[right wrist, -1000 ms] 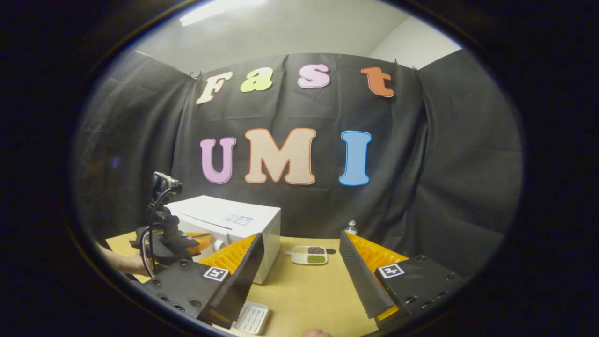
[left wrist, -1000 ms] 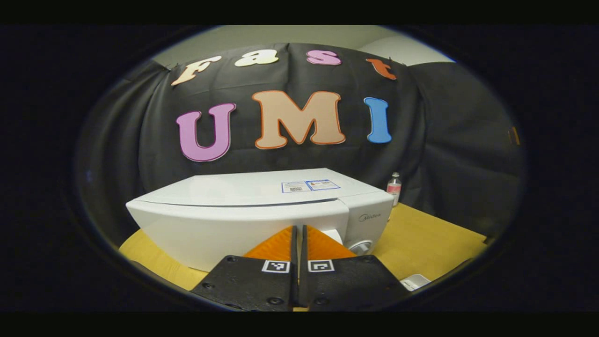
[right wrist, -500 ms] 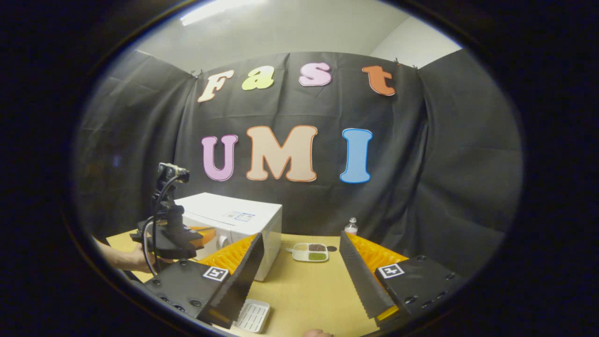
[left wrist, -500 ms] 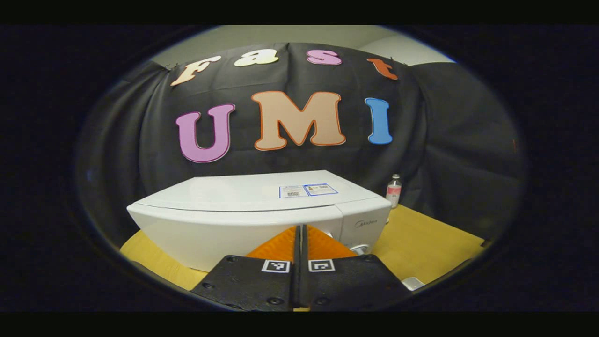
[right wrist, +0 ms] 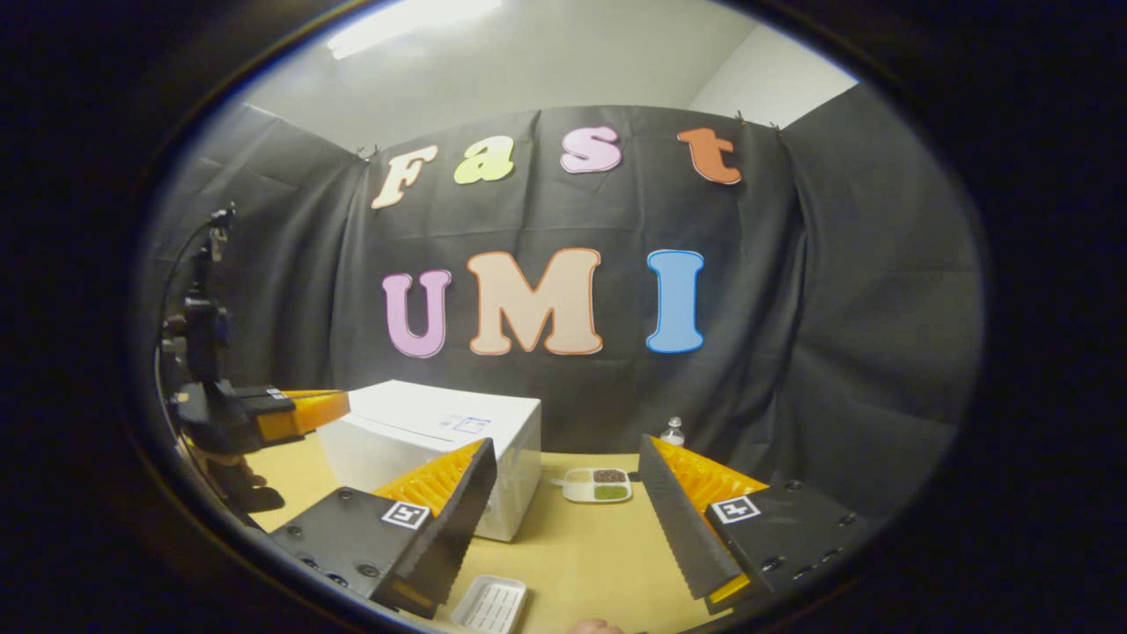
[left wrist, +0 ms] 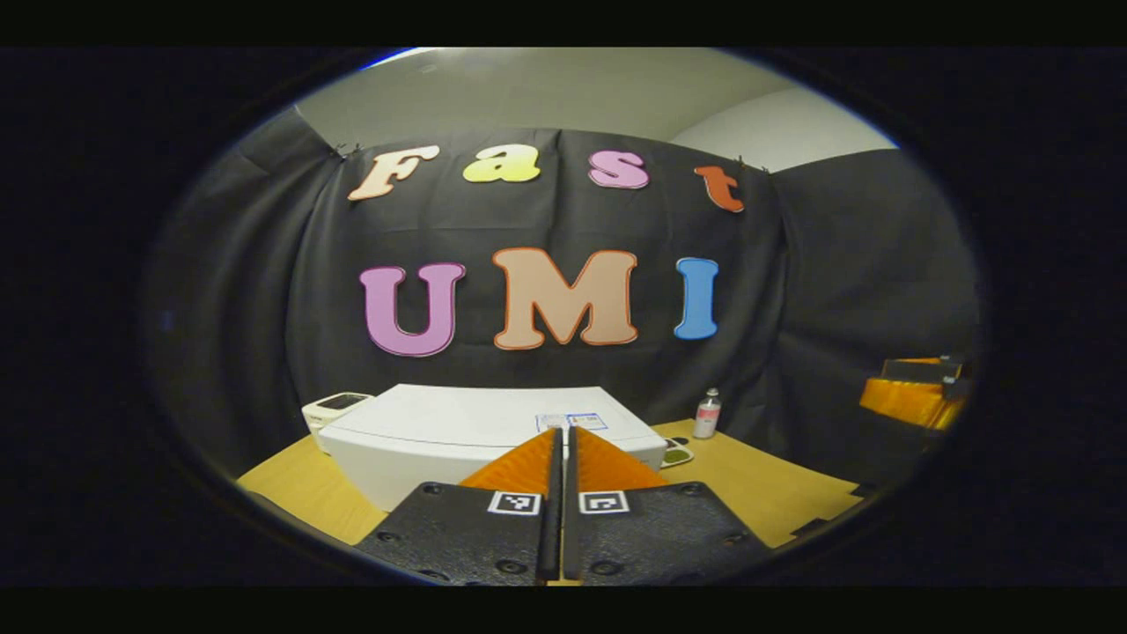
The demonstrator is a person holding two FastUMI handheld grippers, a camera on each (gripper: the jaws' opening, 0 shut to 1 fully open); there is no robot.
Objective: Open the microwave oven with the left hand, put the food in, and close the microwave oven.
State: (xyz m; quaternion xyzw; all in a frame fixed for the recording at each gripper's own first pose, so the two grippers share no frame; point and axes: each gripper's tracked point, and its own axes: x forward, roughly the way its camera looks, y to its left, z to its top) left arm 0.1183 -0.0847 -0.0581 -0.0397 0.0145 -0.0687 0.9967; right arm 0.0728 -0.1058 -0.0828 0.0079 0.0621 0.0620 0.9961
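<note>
Both my hands hang off the white microwave (left wrist: 458, 431), at twelve o'clock on the table (right wrist: 581, 555): left fingers (left wrist: 561, 458) pressed together and empty have backed away, right fingers (right wrist: 563, 493) spread wide, door shut.

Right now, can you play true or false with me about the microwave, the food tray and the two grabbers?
1. The microwave door is open. False: it looks closed.
2. The left gripper has its jaws shut with nothing between them. True.
3. The right gripper is squeezing the food tray. False: its jaws are wide open and the tray sits farther back on the table.
4. A small bottle stands near the black cloth wall. True.
5. The food tray is on top of the microwave. False: it lies on the table beside it.
</note>
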